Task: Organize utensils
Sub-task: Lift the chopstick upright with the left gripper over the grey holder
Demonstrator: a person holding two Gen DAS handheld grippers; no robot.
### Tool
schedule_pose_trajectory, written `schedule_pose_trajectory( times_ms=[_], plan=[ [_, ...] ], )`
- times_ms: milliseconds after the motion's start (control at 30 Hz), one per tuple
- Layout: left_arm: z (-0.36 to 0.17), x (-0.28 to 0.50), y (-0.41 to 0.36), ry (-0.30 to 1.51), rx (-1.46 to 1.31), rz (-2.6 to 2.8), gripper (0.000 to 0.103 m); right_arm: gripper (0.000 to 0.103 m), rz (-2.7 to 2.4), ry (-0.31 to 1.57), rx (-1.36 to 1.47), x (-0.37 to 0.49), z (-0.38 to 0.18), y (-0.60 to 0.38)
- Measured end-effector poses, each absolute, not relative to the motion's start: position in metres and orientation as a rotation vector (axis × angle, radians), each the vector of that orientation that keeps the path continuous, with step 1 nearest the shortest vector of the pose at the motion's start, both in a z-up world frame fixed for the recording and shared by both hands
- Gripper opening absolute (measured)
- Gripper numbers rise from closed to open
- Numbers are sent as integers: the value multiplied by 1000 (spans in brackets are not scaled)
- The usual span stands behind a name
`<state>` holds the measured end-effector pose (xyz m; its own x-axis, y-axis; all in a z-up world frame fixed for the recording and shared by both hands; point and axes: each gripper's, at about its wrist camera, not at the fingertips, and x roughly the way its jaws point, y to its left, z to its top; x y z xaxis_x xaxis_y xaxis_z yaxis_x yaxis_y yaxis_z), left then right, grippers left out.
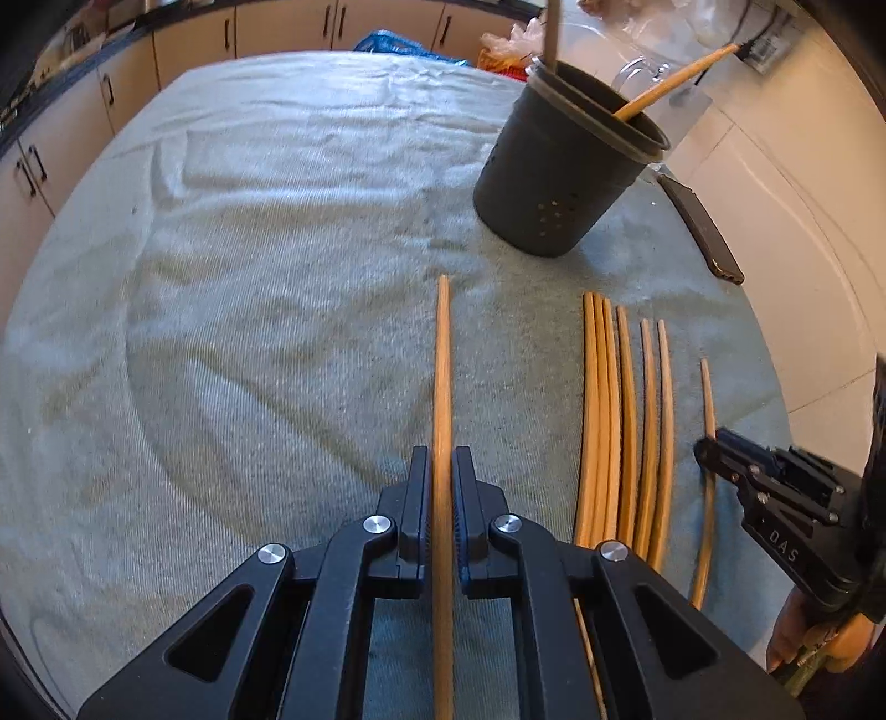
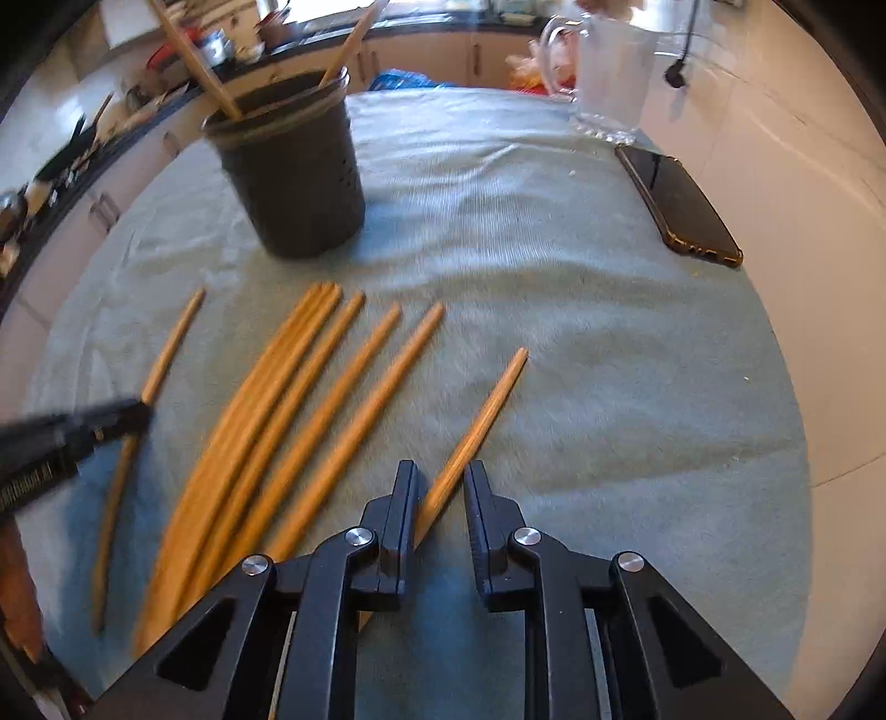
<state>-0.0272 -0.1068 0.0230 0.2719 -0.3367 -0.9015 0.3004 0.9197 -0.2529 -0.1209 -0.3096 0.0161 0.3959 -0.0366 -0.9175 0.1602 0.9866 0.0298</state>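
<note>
Several wooden chopsticks (image 1: 623,421) lie side by side on a pale green towel (image 1: 249,277); they also show in the right wrist view (image 2: 288,426). A dark grey holder (image 1: 570,160) with two chopsticks in it stands behind them, and shows in the right wrist view (image 2: 293,166). My left gripper (image 1: 441,465) is closed around a single chopstick (image 1: 443,360) that lies on the towel. My right gripper (image 2: 440,482) is open, its jaws either side of the rightmost chopstick (image 2: 482,421), which touches the left finger. The right gripper also shows in the left wrist view (image 1: 714,448).
A black phone (image 2: 678,202) lies at the towel's right edge, also in the left wrist view (image 1: 700,227). A glass jug (image 2: 609,72) stands behind it. Kitchen cabinets (image 1: 194,44) run along the back and a white floor (image 2: 803,221) lies to the right.
</note>
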Motion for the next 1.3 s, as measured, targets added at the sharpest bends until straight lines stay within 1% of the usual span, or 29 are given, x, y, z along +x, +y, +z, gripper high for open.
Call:
schedule_pose_trajectory(
  times_ms=[167, 333, 633, 700, 733, 800, 867, 1000, 1300],
  plan=[
    [22, -14, -110, 1296, -61, -418, 9, 19, -105, 1223, 210, -126, 16, -335],
    [23, 1, -126, 1295, -11, -393, 9, 19, -119, 1273, 248, -114, 15, -339],
    [24, 3, -134, 1243, 58, -424, 10, 19, -169, 1284, 167, -92, 15, -328],
    [24, 0, -133, 1223, 69, -451, 10, 18, -171, 1265, 142, -91, 15, -323],
    [24, -1, -133, 1213, 78, -458, 6, 15, -169, 1257, 133, -92, 16, -322],
    [25, -8, -128, 1197, 65, -464, 6, 13, -168, 1243, 138, -94, 16, -321],
    [27, -14, -122, 1181, 37, -450, 6, 7, -153, 1218, 190, -98, 19, -325],
    [49, -32, -110, 1105, 34, -450, 6, 7, -116, 1125, 246, -113, 36, -327],
    [112, -74, -106, 885, 47, -478, 6, 7, -85, 889, 217, -157, 95, -312]
  ],
)
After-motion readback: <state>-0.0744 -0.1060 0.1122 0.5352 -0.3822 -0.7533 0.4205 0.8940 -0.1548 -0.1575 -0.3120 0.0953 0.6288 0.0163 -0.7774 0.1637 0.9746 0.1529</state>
